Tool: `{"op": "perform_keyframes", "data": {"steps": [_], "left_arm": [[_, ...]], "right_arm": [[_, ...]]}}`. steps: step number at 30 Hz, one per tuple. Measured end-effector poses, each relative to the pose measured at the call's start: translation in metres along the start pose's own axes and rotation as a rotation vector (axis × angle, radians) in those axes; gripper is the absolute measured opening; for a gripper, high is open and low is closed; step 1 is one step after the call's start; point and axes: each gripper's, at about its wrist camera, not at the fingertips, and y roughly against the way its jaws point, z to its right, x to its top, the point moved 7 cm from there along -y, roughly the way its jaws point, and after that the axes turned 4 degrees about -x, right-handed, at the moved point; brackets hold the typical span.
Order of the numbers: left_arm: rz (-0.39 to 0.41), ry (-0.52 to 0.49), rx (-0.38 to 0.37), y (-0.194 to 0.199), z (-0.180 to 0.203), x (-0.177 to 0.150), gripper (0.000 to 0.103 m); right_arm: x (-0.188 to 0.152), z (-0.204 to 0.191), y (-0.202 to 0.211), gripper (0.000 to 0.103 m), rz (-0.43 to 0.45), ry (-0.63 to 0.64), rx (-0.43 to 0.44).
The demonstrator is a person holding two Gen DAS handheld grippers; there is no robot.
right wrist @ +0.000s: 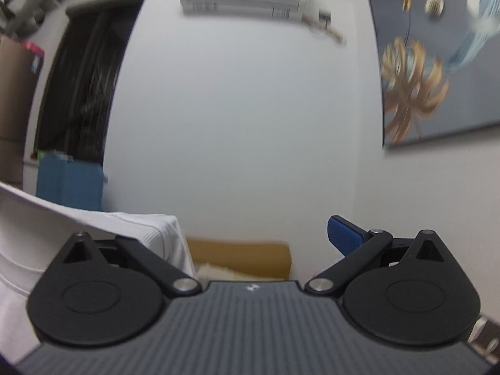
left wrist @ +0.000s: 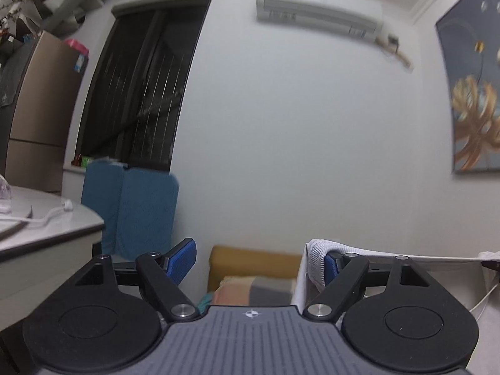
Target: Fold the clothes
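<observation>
- Left tool [left wrist: 253, 261]: fingers stood spread wide, the white garment [left wrist: 318, 265] draped over its right-side finger, not pinched; its top edge ran taut rightward.
- Right tool [right wrist: 253, 234]: spread as well, the white garment [right wrist: 37, 237] lying over its left-side finger.
- Judgement: both tools raised toward the wall; closing on the cloth before lowering would keep the edge level.

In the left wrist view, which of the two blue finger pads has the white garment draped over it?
The right-hand pad: the ribbed edge of the white garment hangs over its tip. The left-hand pad stands bare, with the left gripper wide open.
</observation>
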Motion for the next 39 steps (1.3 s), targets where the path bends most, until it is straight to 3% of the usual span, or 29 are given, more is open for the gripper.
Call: {"op": "perform_keyframes", "data": {"steps": [8,12,15,17,21,24,27,30,33,39], "left_arm": [[-0.111,-0.067,0.172,-0.262,-0.034,-0.118,0.082],[-0.286,-0.035,0.213,-0.362,-0.067,-0.222,0.082],[-0.417,-0.012,0.242,-0.435,-0.091,-0.299,0.082],[-0.495,-0.023,0.244,-0.459,-0.102,-0.344,0.082],[-0.670,-0.035,0.232,-0.471,-0.109,-0.403,0.086],[-0.816,0.012,0.161,-0.474,-0.114,-0.409,0.088],[-0.858,0.000,0.109,-0.465,-0.112,-0.394,0.098],[-0.805,-0.004,0.097,-0.447,-0.104,-0.369,0.100],[-0.705,-0.004,0.085,-0.422,-0.092,-0.340,0.101],[-0.549,0.042,0.059,-0.311,-0.056,-0.297,0.102]], "right_arm": [[-0.129,-0.077,-0.248,0.103,-0.216,0.008,-0.006],[-0.218,-0.122,-0.346,0.103,-0.290,0.068,0.005],[-0.291,-0.150,-0.397,0.103,-0.375,0.115,0.035],[-0.333,-0.163,-0.420,0.103,-0.446,0.134,0.063],[-0.389,-0.179,-0.444,0.103,-0.607,0.116,0.154],[-0.412,-0.190,-0.453,0.103,-0.733,0.073,0.251],[-0.406,-0.199,-0.444,0.103,-0.771,0.004,0.359],[-0.388,-0.198,-0.428,0.103,-0.764,-0.053,0.372],[-0.358,-0.194,-0.396,0.103,-0.695,-0.079,0.382],[-0.303,-0.173,-0.299,0.103,-0.579,-0.135,0.372]]}}
